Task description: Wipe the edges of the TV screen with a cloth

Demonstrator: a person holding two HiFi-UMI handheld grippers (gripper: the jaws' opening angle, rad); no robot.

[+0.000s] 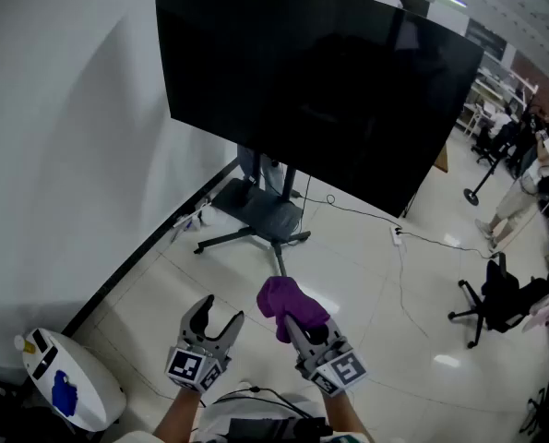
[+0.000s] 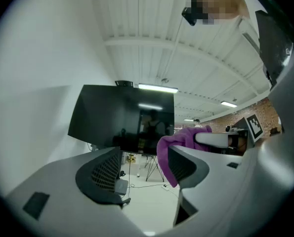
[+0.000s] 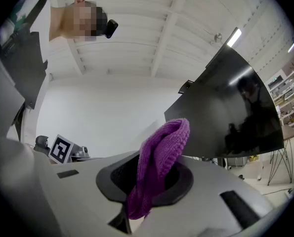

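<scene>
A purple knitted cloth (image 3: 161, 152) is being gripped between the closed fingers of the right gripper (image 1: 297, 329). It is being bunched into a lump that is standing up past the fingertips, with a tail hanging down below them. The left gripper (image 2: 142, 169) is being held just beside the right one, with its fingers spread apart and nothing between them. Black-and-white square markers (image 1: 189, 367) are being shown on each gripper's cube, and these are the only printed patterns that can be made out. The TV screen (image 1: 320, 90) is being carried on a wheeled stand (image 1: 260, 224) near a white wall (image 1: 62, 155), ahead of both grippers and well apart from the cloth. Its long axis is running from side to side, and its dark face is being turned toward the grippers, with ceiling lights being reflected in it. A cable (image 1: 440, 241) is being trailed across the pale floor (image 1: 366, 275) below the screen's right end.
</scene>
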